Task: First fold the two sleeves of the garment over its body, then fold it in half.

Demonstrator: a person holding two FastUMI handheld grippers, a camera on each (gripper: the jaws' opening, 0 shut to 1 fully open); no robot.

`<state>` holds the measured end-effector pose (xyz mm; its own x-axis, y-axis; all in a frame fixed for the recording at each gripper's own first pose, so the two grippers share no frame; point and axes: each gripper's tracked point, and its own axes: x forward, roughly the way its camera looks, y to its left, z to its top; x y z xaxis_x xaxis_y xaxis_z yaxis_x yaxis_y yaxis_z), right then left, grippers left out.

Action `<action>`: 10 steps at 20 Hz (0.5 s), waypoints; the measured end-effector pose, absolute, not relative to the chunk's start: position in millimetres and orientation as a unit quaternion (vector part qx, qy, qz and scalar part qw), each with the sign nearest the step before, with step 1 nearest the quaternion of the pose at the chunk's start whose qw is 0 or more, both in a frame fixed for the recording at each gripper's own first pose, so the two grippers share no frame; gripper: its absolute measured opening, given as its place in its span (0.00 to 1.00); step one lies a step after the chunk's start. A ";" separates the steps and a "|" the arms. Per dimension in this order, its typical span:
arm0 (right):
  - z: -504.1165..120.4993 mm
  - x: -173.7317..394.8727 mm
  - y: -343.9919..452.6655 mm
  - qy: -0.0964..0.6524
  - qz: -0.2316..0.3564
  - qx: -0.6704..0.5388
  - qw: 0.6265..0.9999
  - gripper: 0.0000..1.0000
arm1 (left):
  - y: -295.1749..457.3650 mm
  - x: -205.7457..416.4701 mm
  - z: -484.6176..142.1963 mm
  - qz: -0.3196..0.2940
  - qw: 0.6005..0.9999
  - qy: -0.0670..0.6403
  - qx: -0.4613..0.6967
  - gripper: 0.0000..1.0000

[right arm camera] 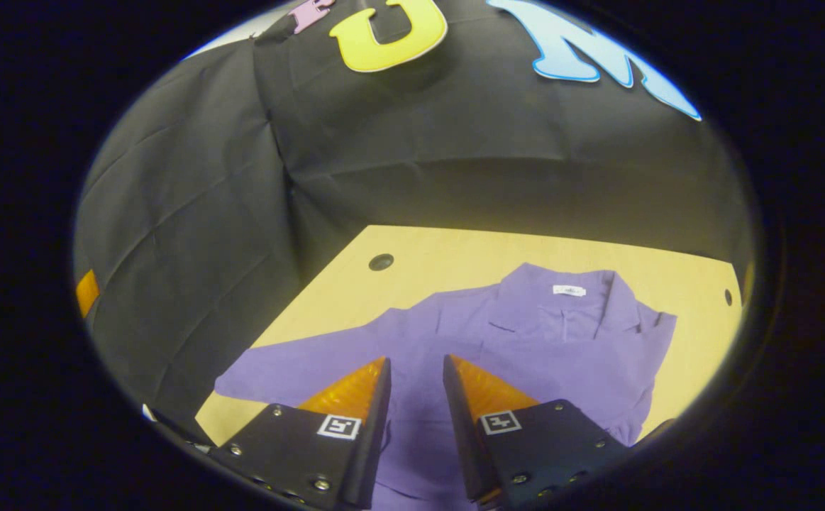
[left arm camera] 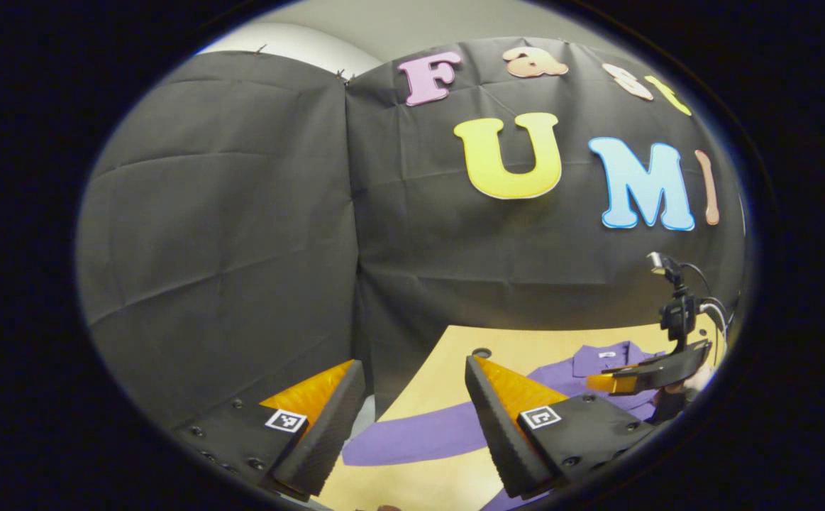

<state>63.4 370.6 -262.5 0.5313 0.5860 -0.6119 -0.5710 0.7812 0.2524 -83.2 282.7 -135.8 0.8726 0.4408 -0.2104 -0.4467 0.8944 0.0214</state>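
A purple collared shirt (right arm camera: 525,348) lies flat on the wooden table (right arm camera: 447,259), its collar and white label (right arm camera: 568,289) toward the wall. One long sleeve (right arm camera: 270,372) stretches out to the left; it also shows as the sleeve (left arm camera: 419,434) below my left gripper. My right gripper (right arm camera: 416,360) hovers above the shirt's body, open by a narrow gap, with nothing between its fingers. My left gripper (left arm camera: 413,363) is open wide, held high over the table's left edge above the sleeve. In the left gripper view the right gripper (left arm camera: 657,372) hangs over the shirt (left arm camera: 596,365), with a hand (left arm camera: 696,380) behind it.
Black cloth walls close the table at the back and on the left. Small round holes (right arm camera: 381,262) (right arm camera: 728,297) sit near the table's far corners. Bare wood runs between the shirt and the back wall.
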 end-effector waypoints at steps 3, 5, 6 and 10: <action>-247.5 59.7 360.7 0.340 0.332 0.003 0.880 0.47 | 291.5 -80.8 -155.3 0.232 0.966 0.115 -0.018 0.94; -234.3 56.2 353.3 0.327 0.332 -0.002 0.885 0.47 | 299.3 -77.1 -174.5 0.236 0.964 0.125 -0.021 0.94; -225.5 54.0 348.9 0.319 0.333 -0.005 0.887 0.47 | 302.8 -76.0 -187.3 0.237 0.962 0.133 -0.024 0.95; -198.6 42.2 329.1 0.298 0.331 -0.009 0.895 0.47 | 319.9 -71.3 -246.3 0.250 0.951 0.177 -0.044 0.95</action>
